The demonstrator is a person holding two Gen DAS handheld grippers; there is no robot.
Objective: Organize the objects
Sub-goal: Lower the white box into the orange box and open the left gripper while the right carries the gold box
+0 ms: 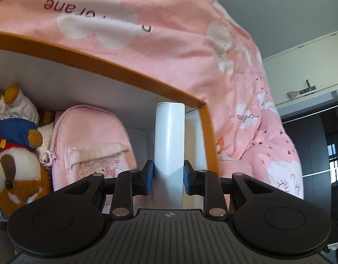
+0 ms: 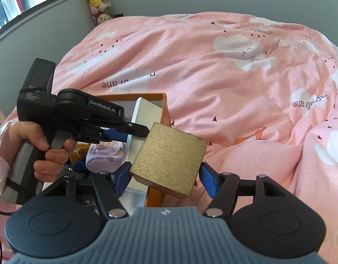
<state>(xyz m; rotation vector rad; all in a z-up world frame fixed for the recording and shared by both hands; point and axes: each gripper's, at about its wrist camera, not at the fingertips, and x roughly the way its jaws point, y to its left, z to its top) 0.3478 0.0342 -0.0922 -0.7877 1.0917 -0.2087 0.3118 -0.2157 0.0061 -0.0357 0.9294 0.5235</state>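
Here, going from the left, plush toys (image 1: 17,154) and a pink pouch (image 1: 89,145) lie soft inside the orange box (image 1: 125,74) on the bed (image 2: 213,66). The left tool (image 1: 169,173) is clamped narrow on a white box (image 1: 169,136), held over the orange box's right corner; it looks stiff, smooth, perhaps slippery. The right tool (image 2: 165,173) grips a gold box (image 2: 171,158) across its flat sides, tilted above the orange rim; it seems rigid and light.
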